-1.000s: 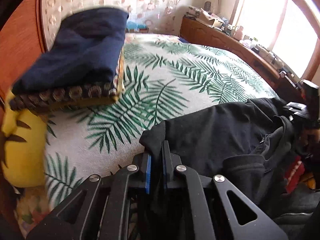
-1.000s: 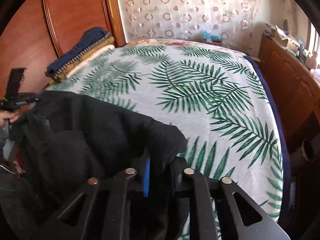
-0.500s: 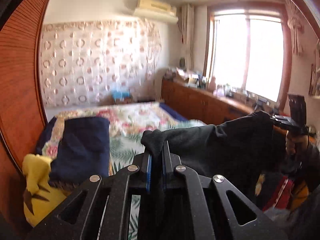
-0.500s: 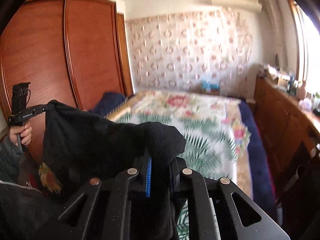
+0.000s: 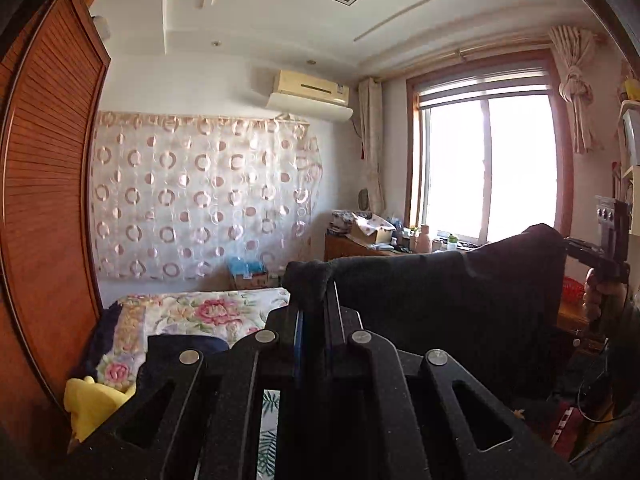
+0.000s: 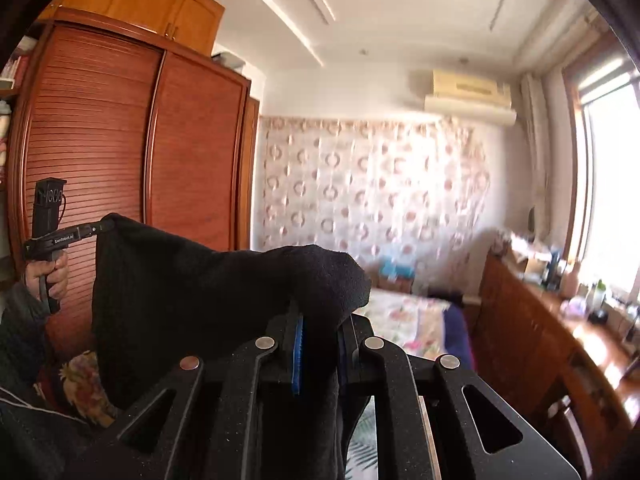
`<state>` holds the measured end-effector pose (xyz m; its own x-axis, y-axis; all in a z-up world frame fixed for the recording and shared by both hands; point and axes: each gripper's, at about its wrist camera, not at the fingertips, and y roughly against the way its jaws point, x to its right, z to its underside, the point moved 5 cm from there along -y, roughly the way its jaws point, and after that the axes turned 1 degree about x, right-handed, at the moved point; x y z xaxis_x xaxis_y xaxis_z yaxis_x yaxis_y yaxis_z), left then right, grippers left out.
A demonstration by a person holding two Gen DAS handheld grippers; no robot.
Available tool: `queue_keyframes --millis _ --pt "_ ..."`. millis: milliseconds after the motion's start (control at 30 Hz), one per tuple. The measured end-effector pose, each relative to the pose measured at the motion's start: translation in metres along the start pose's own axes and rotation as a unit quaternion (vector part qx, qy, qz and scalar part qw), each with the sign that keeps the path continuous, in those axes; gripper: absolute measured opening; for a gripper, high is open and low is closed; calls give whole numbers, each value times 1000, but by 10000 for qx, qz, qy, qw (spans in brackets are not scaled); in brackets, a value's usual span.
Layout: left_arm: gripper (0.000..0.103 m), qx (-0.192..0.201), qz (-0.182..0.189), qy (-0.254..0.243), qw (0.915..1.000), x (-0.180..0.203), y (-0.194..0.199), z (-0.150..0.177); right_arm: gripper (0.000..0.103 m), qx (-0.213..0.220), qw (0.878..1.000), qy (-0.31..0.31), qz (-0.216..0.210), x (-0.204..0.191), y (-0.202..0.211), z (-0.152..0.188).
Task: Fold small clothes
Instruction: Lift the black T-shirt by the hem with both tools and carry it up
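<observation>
A black garment (image 5: 440, 300) hangs stretched in the air between my two grippers. My left gripper (image 5: 316, 304) is shut on one top corner of it. My right gripper (image 6: 320, 320) is shut on the other top corner, where the black garment (image 6: 180, 288) bunches over the fingers. In the left wrist view the right gripper (image 5: 576, 246) shows at the far right, held by a hand. In the right wrist view the left gripper (image 6: 94, 230) shows at the far left. The garment's lower part is hidden below both views.
The bed with a floral and leaf-print cover (image 5: 192, 312) lies below and ahead. A folded navy item (image 5: 184, 346) and a yellow cushion (image 5: 92, 404) sit at its left. A wooden wardrobe (image 6: 120, 152) stands left, a wooden sideboard (image 6: 532, 340) right.
Both grippers have lifted the black garment up off the bed and tilted upward; the views now show walls and ceiling instead of the bed surface.
</observation>
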<state>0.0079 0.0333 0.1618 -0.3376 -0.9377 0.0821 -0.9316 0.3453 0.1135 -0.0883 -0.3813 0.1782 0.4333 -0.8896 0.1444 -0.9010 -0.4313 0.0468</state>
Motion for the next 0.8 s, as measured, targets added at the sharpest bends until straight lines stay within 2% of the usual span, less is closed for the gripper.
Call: queue_keyframes --millis 67,167,333,500,633,800 --pt "9 0 -36 17 10000 -7 -12 -2 13 123 9999 61 58 2 8 -11" --pt "9 -93 -227 -118 9996 -14 -44 0 13 93 9995 221 229 11 -5 -17" --pt "9 -470 -493 -206 9975 -35 -122 31 13 -461 9979 239 387 22 -82 2" --pt "9 -1223 -753 -203 9894 -69 -227 93 13 -1234 9909 76 528 45 -180 51" --pt "9 -1649 -904 -261 9818 -81 -285 128 13 -1780 9825 -159 521 63 -256 103" --pt "9 -2017 -963 -290 9743 -83 -324 154 13 -2233 9725 -441 487 74 -320 134"
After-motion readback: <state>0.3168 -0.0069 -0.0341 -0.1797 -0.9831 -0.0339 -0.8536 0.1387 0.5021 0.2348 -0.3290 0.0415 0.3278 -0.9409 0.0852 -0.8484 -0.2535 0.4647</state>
